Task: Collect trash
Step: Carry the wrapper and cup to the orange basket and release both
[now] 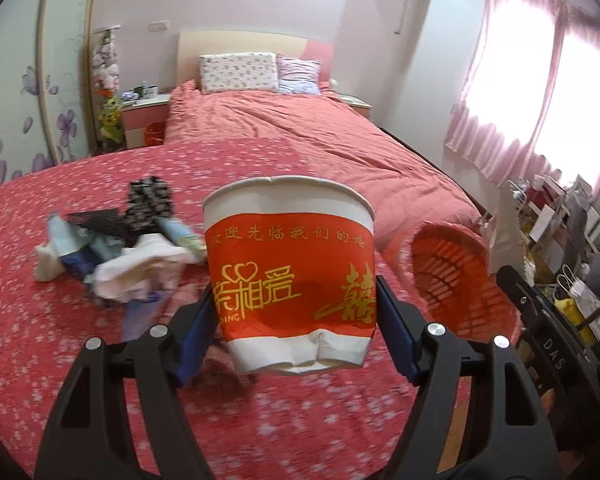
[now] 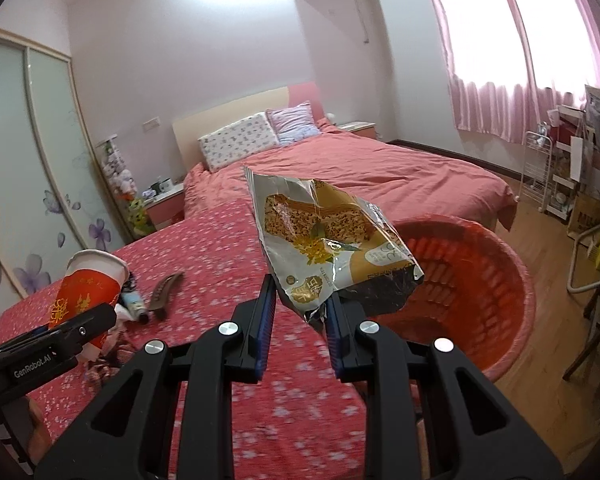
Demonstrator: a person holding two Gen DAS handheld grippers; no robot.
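Trash still lies in a loose heap (image 1: 128,248) on the worktop (image 1: 80,340), which wears a red cloth with small white flowers: crumpled white tissue (image 1: 140,268), dark printed wrappers and a pale blue tube, all to the left of the left tool (image 1: 296,320). That tool pinches a paper cup (image 1: 290,276) between its blue pads, lifted off the cloth and tilted slightly, its red band printed with gold characters and its white base dented. From the right wrist view the same cup (image 2: 90,284) shows at the far left, with a brown clip-like item (image 2: 166,292) lying on the cloth just beside the heap. The right tool (image 2: 300,312) is pressed onto the lower corner of an empty snack wrapper (image 2: 328,240), silver and yellow with a picture of a grain bar, held up in the air above the worktop's far edge. Just past that edge, to the right, stands a red slatted plastic basket (image 2: 460,280); the wrapper hangs partly in front of its rim, hiding part of it. Beyond the worktop sits a bed (image 2: 380,172) with a coral cover and two pillows. A pink-curtained window (image 2: 520,40) fills the right wall, with a cluttered rack (image 2: 560,168) beneath it, and a sliding wardrobe door (image 2: 28,160) painted with purple flowers stands at the left.
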